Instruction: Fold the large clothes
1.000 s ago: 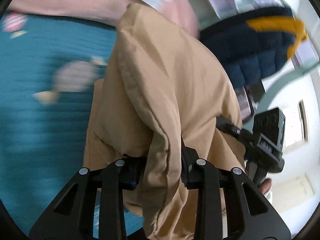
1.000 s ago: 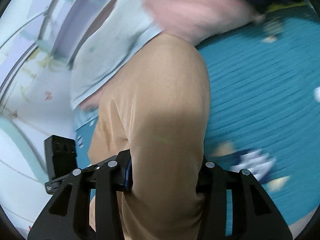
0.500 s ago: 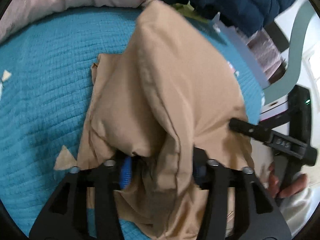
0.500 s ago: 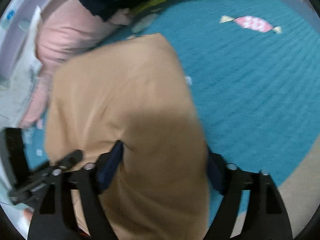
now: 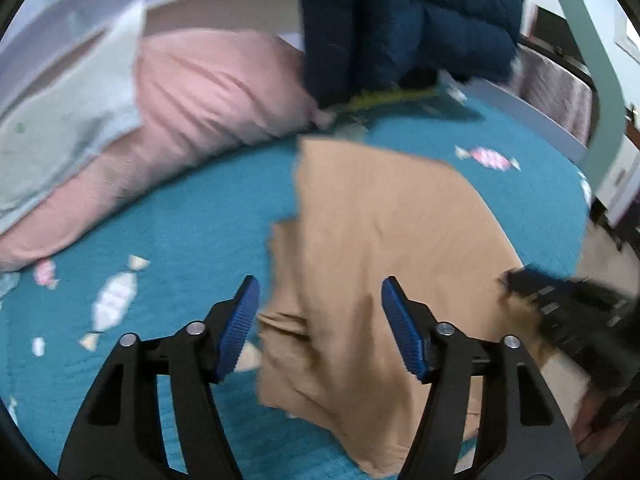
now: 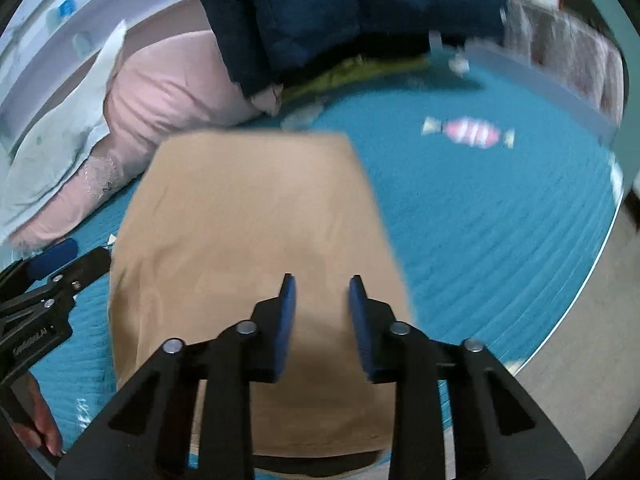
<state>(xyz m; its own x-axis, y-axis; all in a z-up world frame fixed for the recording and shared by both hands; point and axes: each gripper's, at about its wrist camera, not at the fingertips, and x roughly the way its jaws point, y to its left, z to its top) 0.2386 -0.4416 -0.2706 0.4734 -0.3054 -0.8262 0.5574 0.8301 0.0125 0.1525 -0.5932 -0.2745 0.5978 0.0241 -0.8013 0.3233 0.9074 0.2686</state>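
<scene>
Two grippers hover over the teal bedspread (image 5: 192,216), which is the landmark. On it, just in front of the pink pillow (image 5: 208,80), lies the tan garment (image 6: 256,216), folded and released. Smoothing the uneven edge nearest the left tool would probably make this fold neat. The left gripper (image 5: 316,320) points steeply down, its jaws apart and empty. The right gripper (image 6: 322,312) has just been closing; nothing is between its jaws.
</scene>
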